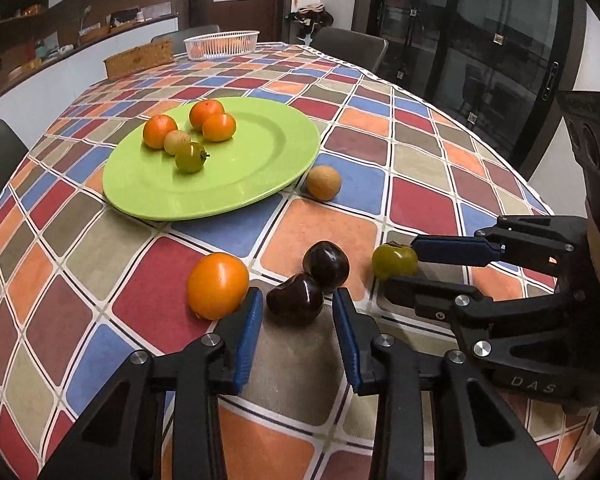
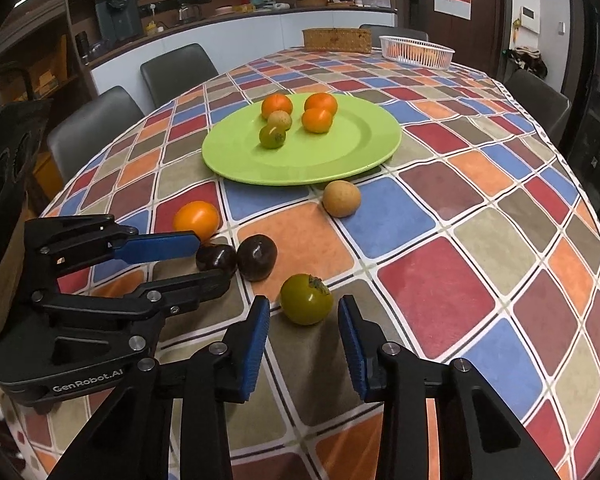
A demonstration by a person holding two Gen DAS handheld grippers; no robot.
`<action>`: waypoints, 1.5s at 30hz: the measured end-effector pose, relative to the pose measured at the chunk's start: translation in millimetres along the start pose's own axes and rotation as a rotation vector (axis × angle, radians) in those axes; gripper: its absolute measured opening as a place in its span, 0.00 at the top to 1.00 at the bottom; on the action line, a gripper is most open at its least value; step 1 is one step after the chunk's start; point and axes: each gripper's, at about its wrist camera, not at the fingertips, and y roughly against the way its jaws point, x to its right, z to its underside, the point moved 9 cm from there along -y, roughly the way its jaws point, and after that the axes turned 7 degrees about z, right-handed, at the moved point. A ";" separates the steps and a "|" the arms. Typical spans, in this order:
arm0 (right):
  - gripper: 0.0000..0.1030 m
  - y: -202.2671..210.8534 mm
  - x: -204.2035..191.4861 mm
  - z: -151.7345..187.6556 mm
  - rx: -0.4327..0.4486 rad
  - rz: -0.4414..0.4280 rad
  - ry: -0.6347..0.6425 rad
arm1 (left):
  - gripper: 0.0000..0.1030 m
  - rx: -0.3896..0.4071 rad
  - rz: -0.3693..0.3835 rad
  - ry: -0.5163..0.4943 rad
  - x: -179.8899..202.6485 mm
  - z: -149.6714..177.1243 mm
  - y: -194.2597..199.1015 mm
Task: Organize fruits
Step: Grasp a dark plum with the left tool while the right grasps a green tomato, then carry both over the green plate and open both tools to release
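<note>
A green plate (image 1: 260, 176) (image 2: 360, 152) holds several small fruits: orange, tan and green ones. On the checked tablecloth lie a tan fruit (image 1: 323, 182) (image 2: 341, 198), an orange fruit (image 1: 217, 285) (image 2: 196, 220), two dark purple fruits (image 1: 296, 299) (image 1: 326, 266) (image 2: 217, 258) (image 2: 257, 257) and a green persimmon (image 1: 394, 260) (image 2: 306, 299). My left gripper (image 1: 298, 300) (image 2: 210, 260) is open with the nearer dark fruit between its fingertips. My right gripper (image 2: 304, 308) (image 1: 400, 266) is open around the green persimmon.
A white plastic basket (image 1: 221, 44) (image 2: 416, 52) and a wicker box (image 1: 138, 60) (image 2: 337, 40) stand at the table's far end. Grey chairs (image 2: 94, 128) line the left side and far end. A counter with appliances runs behind.
</note>
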 end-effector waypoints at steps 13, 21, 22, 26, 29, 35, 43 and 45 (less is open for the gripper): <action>0.70 -9.9 1.1 -2.8 -0.016 -0.014 -0.028 | 0.72 -0.005 0.014 0.046 -4.2 -2.4 -6.1; 0.71 -3.8 2.5 -3.2 -0.005 -0.007 -0.040 | 0.72 0.023 0.009 0.044 0.5 -6.2 7.3; 0.71 -1.6 2.4 -3.6 -0.001 -0.008 -0.042 | 0.72 0.026 0.008 0.044 1.2 -6.9 9.1; 0.71 10.0 1.1 -7.3 0.021 -0.013 -0.047 | 0.72 0.050 0.006 0.045 4.7 -10.0 20.4; 0.71 20.7 -0.5 -12.3 0.044 -0.015 -0.046 | 0.72 0.075 0.001 0.043 7.0 -13.6 32.0; 0.71 39.7 -3.8 -23.1 0.087 -0.013 -0.046 | 0.72 0.121 -0.014 0.038 9.5 -22.5 52.4; 0.71 54.5 -6.3 -38.0 0.129 -0.004 -0.045 | 0.72 0.169 -0.041 0.030 6.3 -37.7 73.2; 0.71 56.4 -6.5 -42.9 0.138 -0.002 -0.045 | 0.72 0.179 -0.046 0.030 4.7 -41.4 76.3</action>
